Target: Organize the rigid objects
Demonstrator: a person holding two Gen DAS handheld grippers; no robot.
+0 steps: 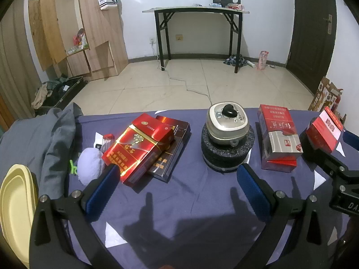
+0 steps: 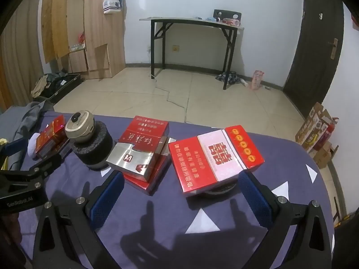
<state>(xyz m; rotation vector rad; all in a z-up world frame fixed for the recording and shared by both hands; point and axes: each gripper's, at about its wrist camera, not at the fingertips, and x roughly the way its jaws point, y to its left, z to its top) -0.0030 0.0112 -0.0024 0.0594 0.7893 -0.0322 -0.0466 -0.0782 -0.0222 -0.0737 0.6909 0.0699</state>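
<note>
Both grippers, left (image 1: 177, 179) and right (image 2: 180, 188), are held wide, grasping nothing; boxes (image 2: 215, 157) at twelve o'clock seem largely stacked already.

Four stacks stand in a row across the purple cloth: at the left a glossy red carton (image 1: 136, 148) lies askew on a dark brown carton (image 1: 172, 148); next a silver tin (image 1: 227, 124) sits on a black foam ring (image 1: 224, 154); then a red-and-silver pack (image 2: 139, 150) tops a red box; at the right lies a red-and-pink pack (image 2: 215, 154)
</note>
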